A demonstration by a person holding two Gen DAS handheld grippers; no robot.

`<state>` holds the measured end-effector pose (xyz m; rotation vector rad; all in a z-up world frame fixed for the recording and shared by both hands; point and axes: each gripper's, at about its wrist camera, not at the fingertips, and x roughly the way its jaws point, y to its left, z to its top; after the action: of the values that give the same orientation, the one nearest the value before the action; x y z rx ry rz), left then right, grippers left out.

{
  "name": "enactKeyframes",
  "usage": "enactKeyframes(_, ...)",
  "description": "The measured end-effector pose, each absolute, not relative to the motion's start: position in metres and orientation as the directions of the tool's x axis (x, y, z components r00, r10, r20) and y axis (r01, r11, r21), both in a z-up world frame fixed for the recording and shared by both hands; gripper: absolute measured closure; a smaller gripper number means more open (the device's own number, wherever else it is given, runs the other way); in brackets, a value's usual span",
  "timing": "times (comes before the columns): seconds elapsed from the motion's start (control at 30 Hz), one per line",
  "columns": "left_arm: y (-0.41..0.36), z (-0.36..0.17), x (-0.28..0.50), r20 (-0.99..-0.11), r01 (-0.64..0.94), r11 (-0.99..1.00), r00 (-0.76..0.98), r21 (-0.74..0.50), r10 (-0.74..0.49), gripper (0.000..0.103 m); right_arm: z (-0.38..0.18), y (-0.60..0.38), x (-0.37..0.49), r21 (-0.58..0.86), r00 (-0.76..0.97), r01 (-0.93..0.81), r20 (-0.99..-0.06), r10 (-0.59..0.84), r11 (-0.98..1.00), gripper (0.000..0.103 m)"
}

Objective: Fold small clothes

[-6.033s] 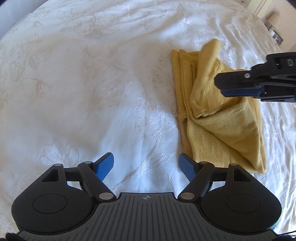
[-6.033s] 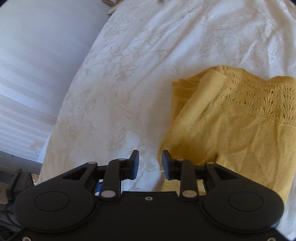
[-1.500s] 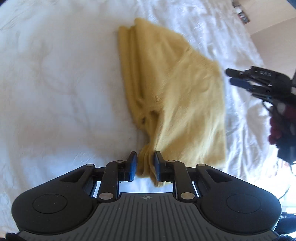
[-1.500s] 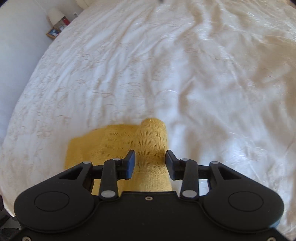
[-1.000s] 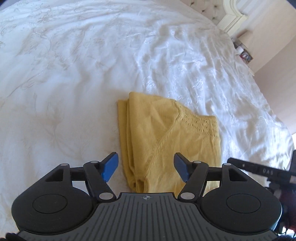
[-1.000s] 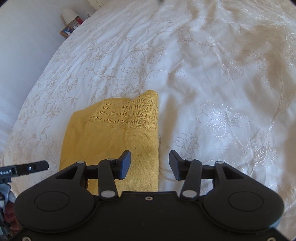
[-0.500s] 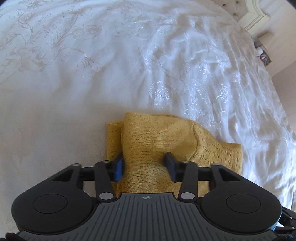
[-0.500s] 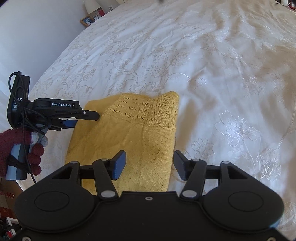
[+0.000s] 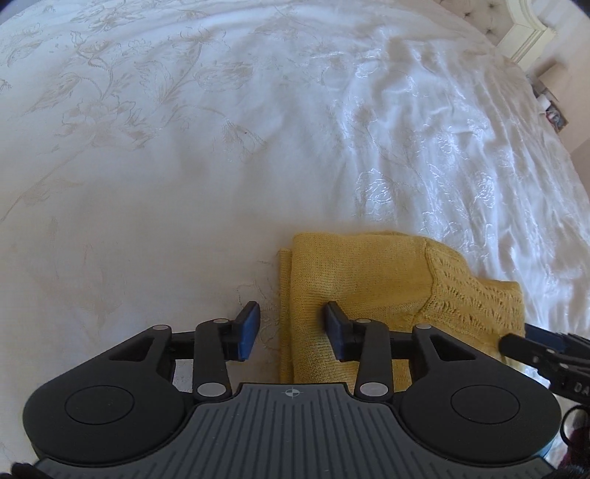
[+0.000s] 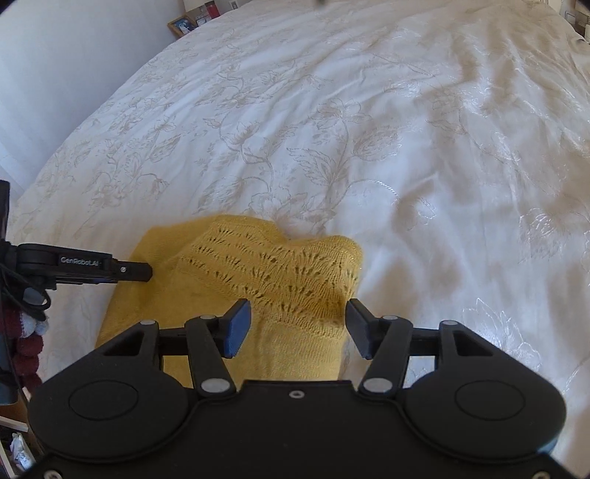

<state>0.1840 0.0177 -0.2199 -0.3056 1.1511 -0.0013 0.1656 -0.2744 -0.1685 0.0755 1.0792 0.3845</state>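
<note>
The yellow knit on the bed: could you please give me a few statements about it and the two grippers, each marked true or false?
1. The yellow knit lies folded on a white bedspread. True.
2. The left gripper is clamped shut on the knit. False: its jaws are opening, astride the knit's edge, pads clear.
3. The right gripper is open over the knit's lacy part. True.
4. The bedspread is plain, without pattern. False: it has a floral design.
5. The knit hangs in the air. False: it rests on the bedspread.

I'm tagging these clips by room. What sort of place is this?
Most likely a bedroom: a wide bed under a white embroidered bedspread, a pale headboard, and a framed photo on a bedside surface.
</note>
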Motion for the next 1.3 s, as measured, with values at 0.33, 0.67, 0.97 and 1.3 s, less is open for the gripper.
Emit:
enactKeyframes(0.33,-0.003,-0.184,0.180,-0.869,-0.086,0.990,0.491,-0.111,-0.055,0.042,-0.173,-0.280,0.184,0.257,0.395,-0.238,-0.855,0.335,0.937,0.027)
enactKeyframes(0.67,-0.061,-0.197,0.205,-0.878,0.052,0.996,0.471,-0.071,-0.087,0.042,-0.174,-0.273,0.180,0.234,0.405,-0.259,-0.855,0.325,0.937,0.025)
enactKeyframes(0.97,-0.055,-0.228,0.217,-0.907,0.037,0.999,0.421,0.020,0.003,0.005,-0.188,-0.274,0.185,0.240,0.366,-0.228,-0.877,0.312,0.943,0.021)
enactKeyframes(1.3,-0.033,-0.176,0.179,-0.864,-0.008,0.996,0.498,-0.089,-0.073,0.006,-0.148,-0.296,0.160,0.273,0.465,-0.216,-0.815,0.345,0.937,0.002)
